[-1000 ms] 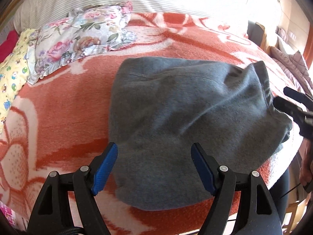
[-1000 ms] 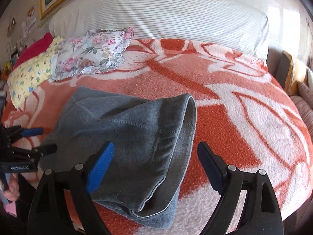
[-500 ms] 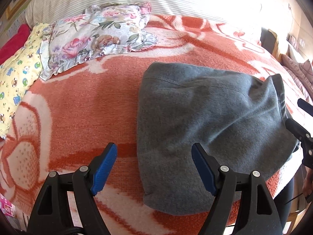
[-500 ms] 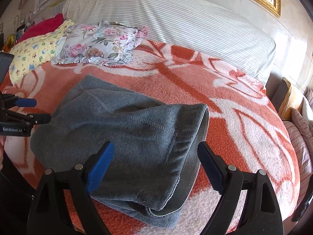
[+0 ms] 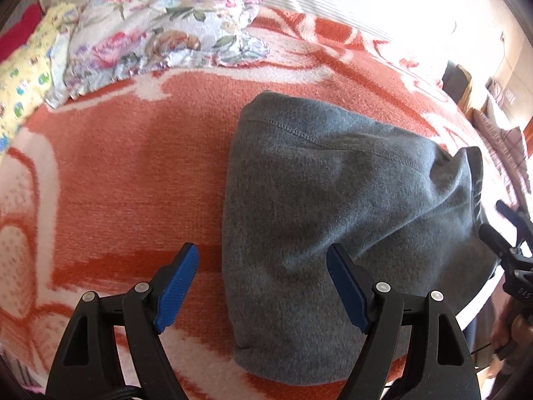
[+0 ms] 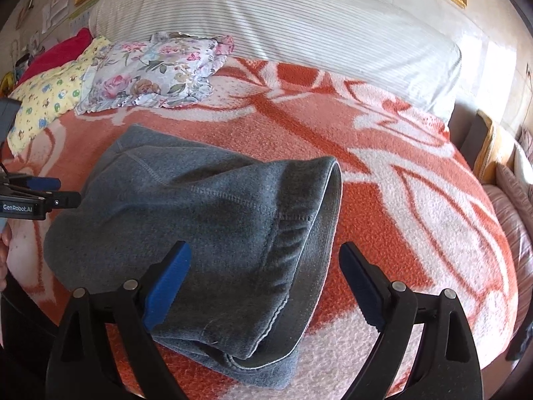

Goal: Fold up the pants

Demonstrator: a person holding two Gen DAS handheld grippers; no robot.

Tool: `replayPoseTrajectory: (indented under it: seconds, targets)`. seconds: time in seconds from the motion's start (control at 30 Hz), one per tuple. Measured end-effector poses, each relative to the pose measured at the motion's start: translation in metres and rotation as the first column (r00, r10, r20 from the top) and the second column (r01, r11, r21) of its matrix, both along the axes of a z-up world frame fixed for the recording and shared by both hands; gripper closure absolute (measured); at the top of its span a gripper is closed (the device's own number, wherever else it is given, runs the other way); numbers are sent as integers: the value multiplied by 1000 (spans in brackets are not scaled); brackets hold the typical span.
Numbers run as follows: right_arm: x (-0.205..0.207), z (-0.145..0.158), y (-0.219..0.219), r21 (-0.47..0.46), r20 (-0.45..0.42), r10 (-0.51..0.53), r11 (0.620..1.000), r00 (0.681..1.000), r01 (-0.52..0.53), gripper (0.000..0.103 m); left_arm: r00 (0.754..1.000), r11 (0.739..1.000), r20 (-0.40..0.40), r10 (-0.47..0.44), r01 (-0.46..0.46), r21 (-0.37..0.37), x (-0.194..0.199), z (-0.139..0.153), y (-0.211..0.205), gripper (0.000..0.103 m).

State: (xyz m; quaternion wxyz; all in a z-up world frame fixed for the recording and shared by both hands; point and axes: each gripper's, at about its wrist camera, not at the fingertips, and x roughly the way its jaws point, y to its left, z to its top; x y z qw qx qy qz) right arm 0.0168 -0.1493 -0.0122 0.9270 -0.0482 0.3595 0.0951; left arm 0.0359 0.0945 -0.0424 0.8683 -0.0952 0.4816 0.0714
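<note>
Spreading under everything is the bed's orange-and-white patterned fleece blanket [image 6: 383, 166], and the grey fleece pants [image 5: 316, 200] lie on it already folded into a thick, compact bundle near the bed's front edge. Judged from how they lie, the folding looks nearly done; what remains seems to be tidying the bundle or making one last fold.

In the left wrist view, the left gripper [image 5: 263, 286] hangs above the bundle with its jaws wide apart and nothing clamped: the bundle's left folded edge sits between the jaws, the blue pad [image 5: 176, 286] over bare blanket and the other pad over grey cloth. In the right wrist view, the right gripper [image 6: 263, 286] also holds nothing; its jaws are opening, and between them lies the bundle's right end with the elastic waistband [image 6: 319, 250], which stands up in a loose loop instead of lying flat.

To finish well, I would settle that lifted waistband first: press it down or tuck it under, so the layers stay stacked. If another fold is wanted, each gripper should bite through all layers at its own end, well in from the edge, since thick fleece can slip out of a shallow pinch. Both ends should rise and travel together, or the bundle skews. The main risk seems to be dragging the pants off the bed's near edge.

Beyond the jaws, well clear, rest a floral pillow [image 6: 156, 70] and a yellow patterned pillow [image 6: 46, 100].
</note>
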Motion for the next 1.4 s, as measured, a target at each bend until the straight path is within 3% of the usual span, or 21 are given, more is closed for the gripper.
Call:
replayPoseTrajectory:
  seconds: [0.3,0.47,0.63,0.7,0.8,0.87,0.97,1.13,1.4]
  targets:
    - [18,-24,-25,174,-121,-44,983,992,65,11,999,996,-20,34,-36,-80,10,-17,25,21]
    - [30,-49,-41,345,-218,-27,933,976,103,11,997,990,-78,11,-21,-138,20,-42,25,18]
    - [38,-62,-42,437,-242,4,893,970,106,2,999,998,-42,-12,9,-61,24,-42,4,18]
    - [40,-62,-37,430,-234,15,898,972,90,2,999,999,-18,-37,37,-32,24,-41,-7,30]
    - [43,-61,-26,413,-217,51,910,975,44,3,997,995,28,-73,71,77,19,-39,-27,43]
    - [44,-60,-21,383,-203,42,923,978,39,7,994,987,51,-92,84,139,14,-37,-38,52]
    - [42,-58,-25,392,-185,25,919,982,50,23,991,977,80,-110,93,194,6,-32,-46,68]
    - [32,-46,-29,393,-144,14,919,990,44,47,989,979,107,-99,78,191,-4,-24,-43,74]
    - [20,-17,-18,373,-71,40,928,997,-10,65,983,989,170,-66,42,141,-16,0,-31,78]
